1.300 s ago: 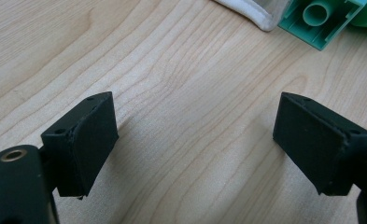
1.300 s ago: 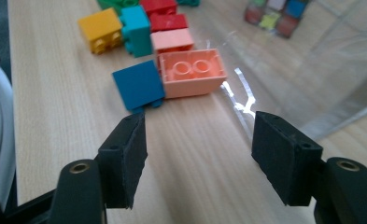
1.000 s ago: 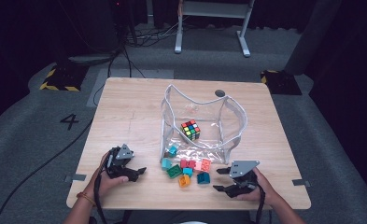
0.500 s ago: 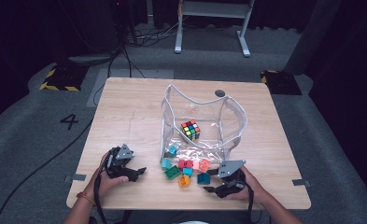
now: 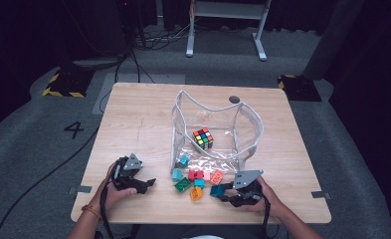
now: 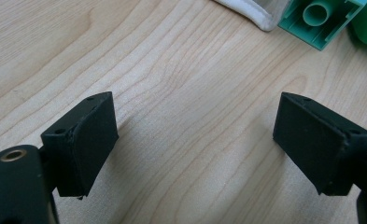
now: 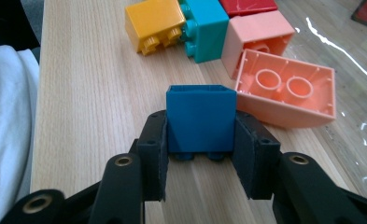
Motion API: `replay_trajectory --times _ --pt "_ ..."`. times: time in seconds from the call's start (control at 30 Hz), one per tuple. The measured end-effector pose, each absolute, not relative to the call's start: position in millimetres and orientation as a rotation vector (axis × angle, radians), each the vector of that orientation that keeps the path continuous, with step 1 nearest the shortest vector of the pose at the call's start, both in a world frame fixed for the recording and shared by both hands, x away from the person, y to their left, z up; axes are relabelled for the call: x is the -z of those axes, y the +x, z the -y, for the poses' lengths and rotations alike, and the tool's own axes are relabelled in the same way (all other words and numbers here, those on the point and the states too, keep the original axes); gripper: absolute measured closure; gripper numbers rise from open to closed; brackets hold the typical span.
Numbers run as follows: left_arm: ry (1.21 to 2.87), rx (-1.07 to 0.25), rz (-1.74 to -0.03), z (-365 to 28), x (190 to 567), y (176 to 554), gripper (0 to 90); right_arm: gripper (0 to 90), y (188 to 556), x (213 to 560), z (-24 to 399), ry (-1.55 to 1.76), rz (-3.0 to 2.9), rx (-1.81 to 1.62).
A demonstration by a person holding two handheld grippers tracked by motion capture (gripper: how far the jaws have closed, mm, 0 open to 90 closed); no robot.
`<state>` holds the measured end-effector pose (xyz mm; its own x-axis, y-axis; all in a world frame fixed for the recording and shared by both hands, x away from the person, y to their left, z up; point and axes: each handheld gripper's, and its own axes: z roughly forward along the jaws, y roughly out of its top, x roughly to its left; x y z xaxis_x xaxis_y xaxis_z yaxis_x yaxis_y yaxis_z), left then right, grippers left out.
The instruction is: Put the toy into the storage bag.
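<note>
R gripper (image 7: 200, 163) jaws have just been closing, now pinching blue brick (image 7: 200, 119) at table's (image 5: 133, 114) near edge, beside peach brick (image 7: 284, 93). L gripper (image 6: 195, 144) spread, idle. Advise: confirm grip square, lift straight up, clear neighbours before moving to clear bag (image 5: 218, 129).
</note>
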<state>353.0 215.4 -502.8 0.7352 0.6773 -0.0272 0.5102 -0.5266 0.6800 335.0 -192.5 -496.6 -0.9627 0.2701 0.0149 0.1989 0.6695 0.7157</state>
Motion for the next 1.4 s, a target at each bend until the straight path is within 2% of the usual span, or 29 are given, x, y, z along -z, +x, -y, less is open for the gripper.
replay_trajectory --times 0.53,1.4 --pt "2.247 -0.315 -0.891 -215 503 353 13.9 59.1 336 486 240 0.383 -2.728 -1.221" --pt "2.252 -0.314 -0.890 -216 503 353 13.9 59.1 351 463 312 0.694 -2.441 -1.257"
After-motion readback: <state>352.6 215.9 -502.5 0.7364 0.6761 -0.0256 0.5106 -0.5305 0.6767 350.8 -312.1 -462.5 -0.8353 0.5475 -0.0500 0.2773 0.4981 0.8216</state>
